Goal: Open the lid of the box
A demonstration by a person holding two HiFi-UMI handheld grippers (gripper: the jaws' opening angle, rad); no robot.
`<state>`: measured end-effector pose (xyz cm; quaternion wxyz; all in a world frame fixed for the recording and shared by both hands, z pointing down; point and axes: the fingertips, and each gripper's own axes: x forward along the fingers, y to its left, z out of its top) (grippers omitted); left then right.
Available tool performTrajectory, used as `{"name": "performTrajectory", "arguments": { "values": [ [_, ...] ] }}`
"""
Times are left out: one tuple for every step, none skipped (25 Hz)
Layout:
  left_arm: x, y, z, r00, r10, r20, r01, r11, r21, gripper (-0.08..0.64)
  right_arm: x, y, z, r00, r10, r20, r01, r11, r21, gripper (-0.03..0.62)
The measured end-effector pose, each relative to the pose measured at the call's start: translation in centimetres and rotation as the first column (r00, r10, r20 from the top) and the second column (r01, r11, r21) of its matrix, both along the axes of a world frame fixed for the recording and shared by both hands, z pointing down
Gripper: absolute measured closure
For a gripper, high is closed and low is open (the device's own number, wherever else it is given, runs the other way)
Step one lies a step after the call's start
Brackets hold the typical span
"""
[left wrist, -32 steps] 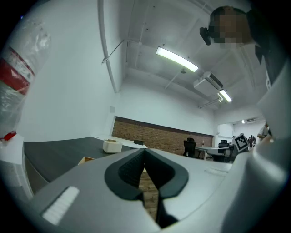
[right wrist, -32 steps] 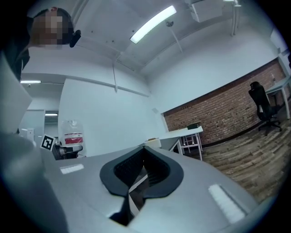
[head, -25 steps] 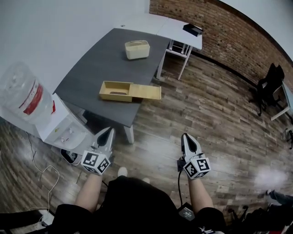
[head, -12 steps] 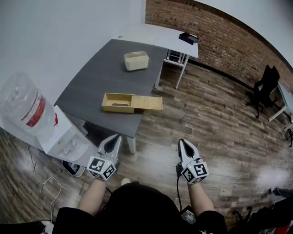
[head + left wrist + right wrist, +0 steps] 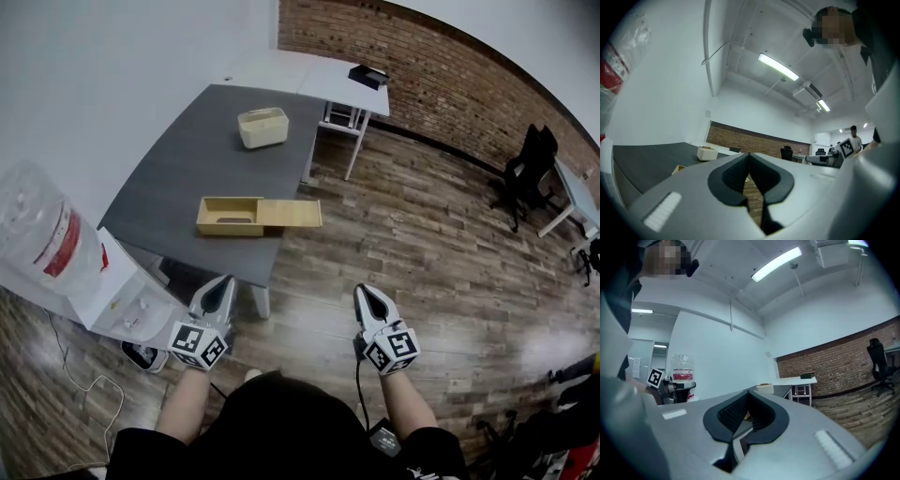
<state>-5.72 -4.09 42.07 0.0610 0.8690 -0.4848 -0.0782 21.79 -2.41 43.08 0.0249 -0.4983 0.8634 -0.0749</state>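
A flat wooden box (image 5: 230,215) lies near the front edge of the dark grey table (image 5: 187,169). Its sliding lid (image 5: 291,214) is pushed out to the right and overhangs the table edge, so the box's inside shows. My left gripper (image 5: 222,286) is shut and empty, held low in front of the table, well short of the box. My right gripper (image 5: 367,297) is also shut and empty, over the wooden floor to the right. In the left gripper view the box (image 5: 678,168) shows small at the left past the shut left gripper (image 5: 749,155).
A cream container (image 5: 262,127) stands further back on the table. A water dispenser (image 5: 66,262) stands at the left of the table. A white desk (image 5: 309,80) with a dark item (image 5: 367,75) adjoins behind. Office chairs (image 5: 527,173) stand by the brick wall on the right.
The view has shifted: the table and box sit slightly further left and lower. Both grippers stay shut, held low in front of me.
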Motion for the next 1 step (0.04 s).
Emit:
{"name": "performTrajectory", "arguments": {
  "values": [
    [-0.02, -0.10, -0.01, 1.000, 0.000, -0.005, 0.000, 1.000, -0.001, 0.560, 0.03, 0.06, -0.02, 1.000, -0.002, -0.007, 0.002, 1.000, 0.001, 0.591]
  ]
}}
